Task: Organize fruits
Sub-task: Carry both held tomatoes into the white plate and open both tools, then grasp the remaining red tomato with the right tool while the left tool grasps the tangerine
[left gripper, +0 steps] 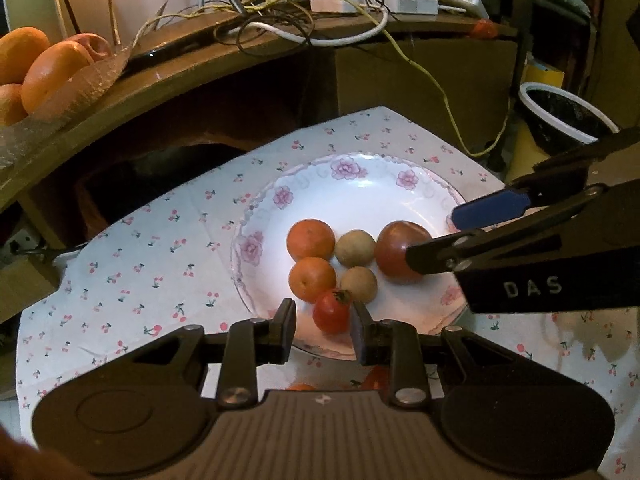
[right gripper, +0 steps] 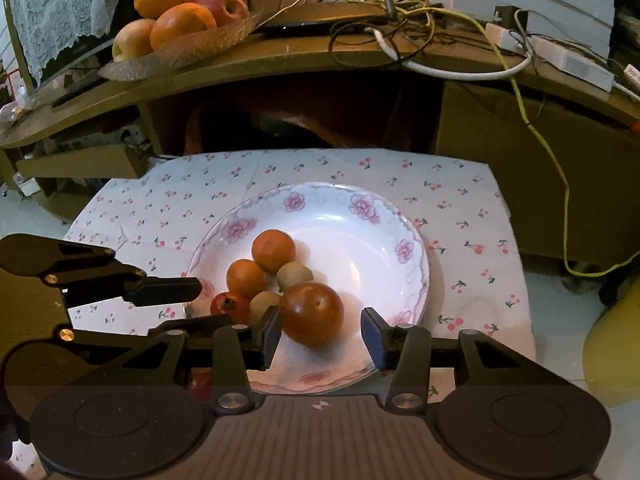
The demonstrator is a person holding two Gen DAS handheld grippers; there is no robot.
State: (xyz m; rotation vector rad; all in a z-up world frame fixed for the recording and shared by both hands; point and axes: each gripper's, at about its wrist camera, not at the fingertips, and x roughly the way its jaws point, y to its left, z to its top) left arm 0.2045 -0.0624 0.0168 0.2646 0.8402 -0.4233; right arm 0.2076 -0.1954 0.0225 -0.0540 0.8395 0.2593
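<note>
A white flowered plate [left gripper: 348, 168] [right gripper: 416, 264] holds two oranges [left gripper: 311, 239] [right gripper: 274, 250], two small tan fruits [left gripper: 355, 247] [right gripper: 295, 275], a small red tomato [left gripper: 332, 312] [right gripper: 229, 306] and a large red-brown tomato [left gripper: 400, 250] [right gripper: 312, 314]. My left gripper [left gripper: 324, 320] [right gripper: 214, 304] is shut on the small tomato at its fingertips, and the tomato rests on the plate's near side. My right gripper [right gripper: 322, 332] [left gripper: 434, 236] is open around the large tomato. Its left pad is against the fruit, and plate shows between the fruit and its blue right pad.
A cherry-print cloth [left gripper: 140, 260] [right gripper: 460, 200] lies under the plate. A glass dish of oranges and an apple [left gripper: 52, 68] [right gripper: 180, 20] stands on the curved wooden shelf behind, beside tangled cables [left gripper: 280, 20] [right gripper: 400, 12]. A black white-rimmed bowl [left gripper: 560, 112] stands at the far right.
</note>
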